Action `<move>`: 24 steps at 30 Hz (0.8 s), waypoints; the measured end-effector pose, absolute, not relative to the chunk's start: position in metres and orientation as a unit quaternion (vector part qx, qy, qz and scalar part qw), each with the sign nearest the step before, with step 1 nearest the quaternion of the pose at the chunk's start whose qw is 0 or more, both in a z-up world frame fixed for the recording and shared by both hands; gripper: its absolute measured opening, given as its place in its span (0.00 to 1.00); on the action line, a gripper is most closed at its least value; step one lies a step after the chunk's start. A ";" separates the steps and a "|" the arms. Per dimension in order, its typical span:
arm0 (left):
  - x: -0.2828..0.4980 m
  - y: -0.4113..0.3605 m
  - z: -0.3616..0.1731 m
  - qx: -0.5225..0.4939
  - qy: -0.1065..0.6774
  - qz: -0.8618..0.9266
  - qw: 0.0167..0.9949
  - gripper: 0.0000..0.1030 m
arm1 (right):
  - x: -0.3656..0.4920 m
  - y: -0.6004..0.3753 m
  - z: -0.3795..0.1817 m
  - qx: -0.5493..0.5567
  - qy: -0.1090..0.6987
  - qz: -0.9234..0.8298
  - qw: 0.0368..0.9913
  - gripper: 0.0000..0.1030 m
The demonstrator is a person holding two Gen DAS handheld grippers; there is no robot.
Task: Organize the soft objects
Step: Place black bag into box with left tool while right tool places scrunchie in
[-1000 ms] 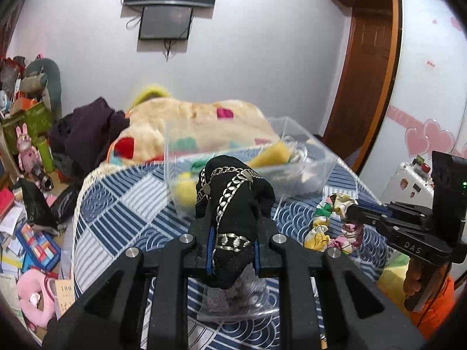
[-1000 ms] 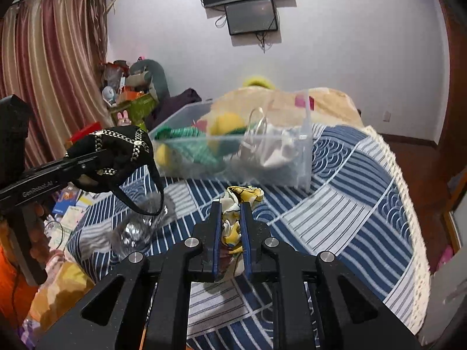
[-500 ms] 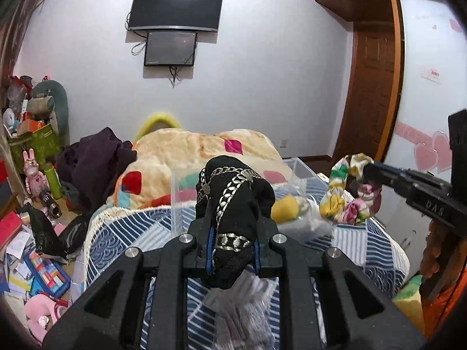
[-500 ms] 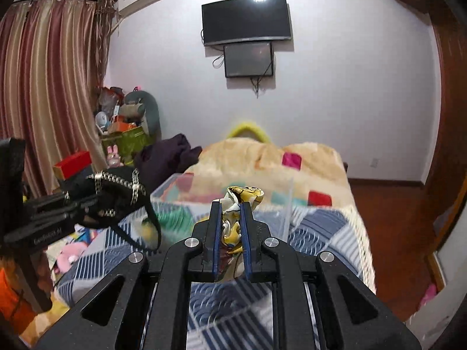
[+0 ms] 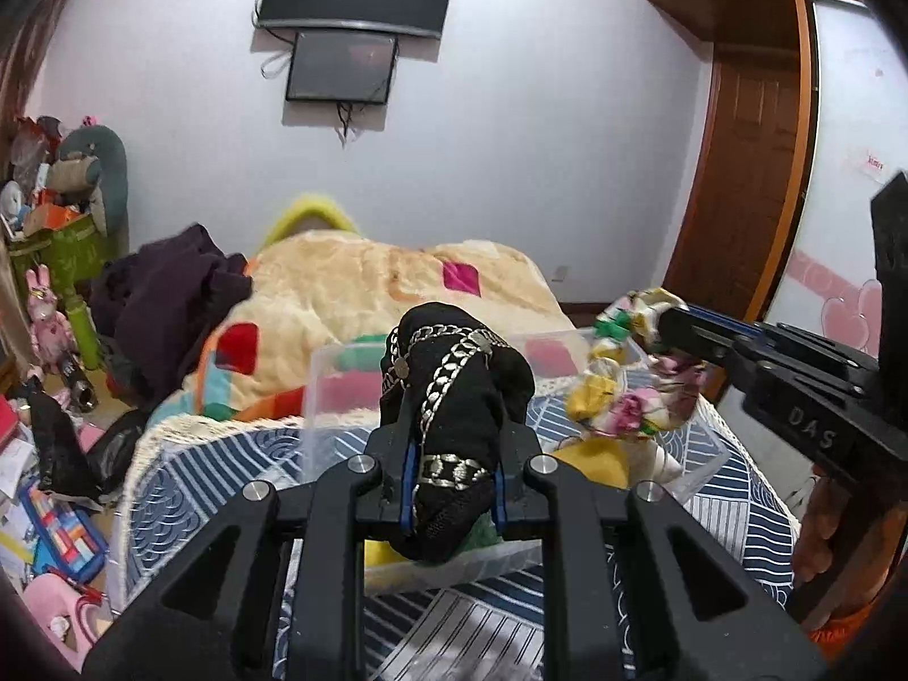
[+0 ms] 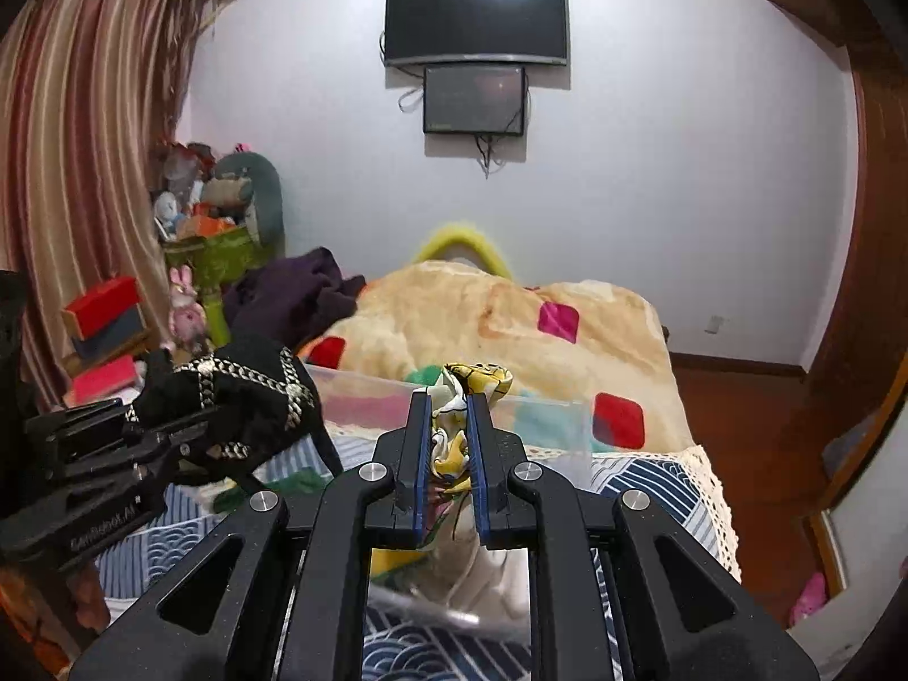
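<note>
Above the bed's clear bin (image 5: 335, 391), we clench the black chained piece (image 5: 454, 397) in our left gripper (image 5: 451, 488) and the floral cloth (image 6: 454, 442) in our right gripper (image 6: 448, 482), either of which might snag on the rim.

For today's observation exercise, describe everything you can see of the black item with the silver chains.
The black chained item is a soft, dark fabric piece, bunched into a rounded lump. Silver chain trim crosses its top, and a band of metal links wraps its lower part. It is pinched between the blue-edged fingers of the left tool, held up in the air above the clear plastic bin on the bed. In the right wrist view a thin black strap hangs from it.
</note>
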State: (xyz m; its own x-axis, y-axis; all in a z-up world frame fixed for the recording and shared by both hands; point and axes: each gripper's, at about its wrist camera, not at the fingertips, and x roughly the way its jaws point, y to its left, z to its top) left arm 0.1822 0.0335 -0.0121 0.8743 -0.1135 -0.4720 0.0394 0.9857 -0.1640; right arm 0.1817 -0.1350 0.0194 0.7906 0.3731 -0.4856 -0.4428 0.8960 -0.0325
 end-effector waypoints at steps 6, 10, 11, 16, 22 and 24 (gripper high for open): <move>0.211 0.023 -0.035 -0.056 0.286 -0.043 0.956 0.19 | 0.208 -0.130 -0.002 -0.079 0.291 0.208 0.930 0.11; 0.219 0.023 -0.043 -0.060 0.306 -0.047 0.949 0.28 | 0.211 -0.127 -0.019 -0.101 0.320 0.212 0.918 0.11; 0.220 0.023 -0.044 -0.060 0.308 -0.048 0.948 0.32 | 0.210 -0.126 -0.022 -0.106 0.322 0.211 0.917 0.11; 0.214 0.022 -0.045 -0.056 0.312 -0.050 0.947 0.49 | 0.202 -0.129 -0.026 -0.120 0.332 0.213 0.911 0.18; 0.200 0.022 -0.034 -0.034 0.303 -0.051 0.951 0.56 | 0.194 -0.140 -0.014 -0.113 0.319 0.214 0.916 0.43; 0.191 0.022 -0.028 -0.032 0.297 -0.052 0.953 0.57 | 0.187 -0.143 -0.009 -0.115 0.309 0.213 0.919 0.47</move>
State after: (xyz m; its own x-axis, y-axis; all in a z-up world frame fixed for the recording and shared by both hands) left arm 0.1914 0.0216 -0.0277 0.8179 -0.1188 -0.5630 0.0812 0.9925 -0.0915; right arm 0.1866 -0.1434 -0.0087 0.7174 0.3209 -0.6184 -0.4638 0.8823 -0.0802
